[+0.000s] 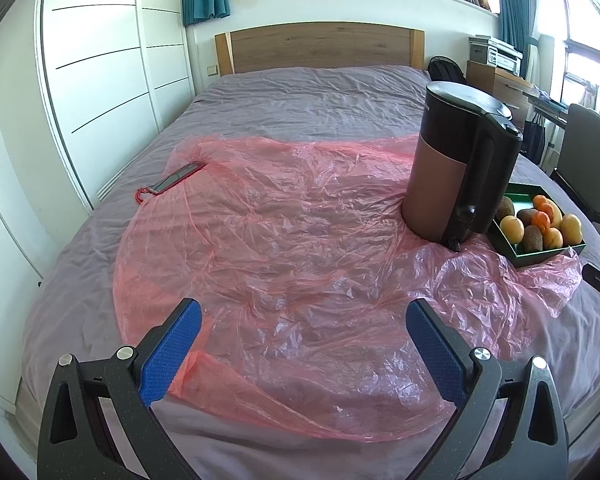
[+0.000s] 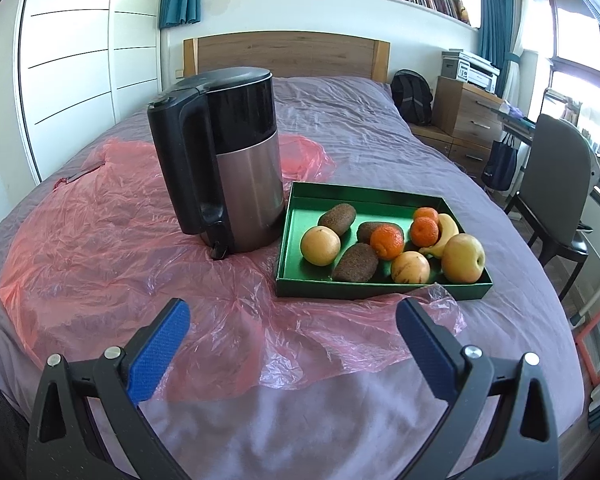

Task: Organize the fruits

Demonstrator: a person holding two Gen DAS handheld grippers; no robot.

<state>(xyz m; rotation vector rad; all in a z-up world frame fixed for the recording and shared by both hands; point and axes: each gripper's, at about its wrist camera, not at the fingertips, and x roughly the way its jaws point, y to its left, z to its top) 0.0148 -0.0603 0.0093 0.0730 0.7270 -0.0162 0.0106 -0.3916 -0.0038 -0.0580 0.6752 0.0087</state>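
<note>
Right wrist view, taking the kettle [image 2: 236,160] as the landmark: to its left, crinkled pink plastic sheet [image 2: 100,240] spreads over the bed [image 2: 380,128]; just beside its right stands the green tray [image 2: 380,292], holding three kiwis, three tangerines, two oranges, an apple [image 2: 463,258] and a banana [image 2: 446,236]. Nearer the camera than the kettle, the right gripper [image 2: 292,344] gapes wide, empty. Left wrist view: the left gripper [image 1: 304,344] likewise spread wide over the plastic, a phone [image 1: 178,177] far left of the kettle
</note>
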